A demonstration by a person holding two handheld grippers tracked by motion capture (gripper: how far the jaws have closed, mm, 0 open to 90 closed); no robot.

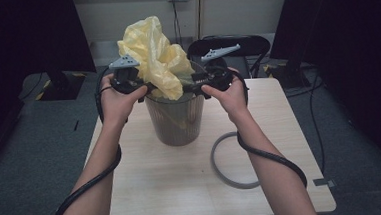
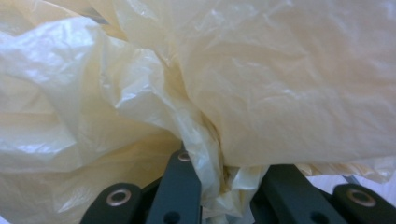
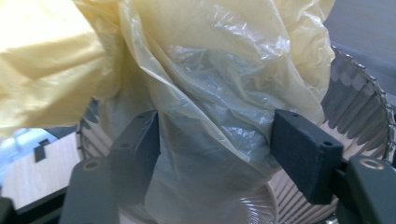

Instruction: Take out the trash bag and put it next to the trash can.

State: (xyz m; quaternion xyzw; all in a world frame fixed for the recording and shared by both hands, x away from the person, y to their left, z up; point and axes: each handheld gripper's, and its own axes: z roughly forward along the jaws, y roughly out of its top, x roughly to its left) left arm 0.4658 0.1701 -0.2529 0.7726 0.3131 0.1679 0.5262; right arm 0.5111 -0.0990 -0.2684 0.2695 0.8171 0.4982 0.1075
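On pale wood tabletop (image 1: pixel 183 188), w/ grey carpet (image 1: pixel 36 157) around: bin (image 1: pixel 175 121); left claw (image 2: pixel 212 186) pinches yellow bag (image 1: pixel 155 59), right claw (image 3: pixel 215 144) spread round it.

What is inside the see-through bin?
The yellow plastic bag hangs partly into the bin; most of it puffs up above the rim. Through the ribbed wall a bit of yellow shows. The bin's bottom looks dark, so whether anything else lies there cannot be told.

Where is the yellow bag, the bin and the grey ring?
yellow bag (image 1: pixel 152 49), high view, crumpled upper part.
bin (image 1: pixel 175 126), high view, clear side wall.
grey ring (image 1: pixel 221 166), high view, its left curve on the table.
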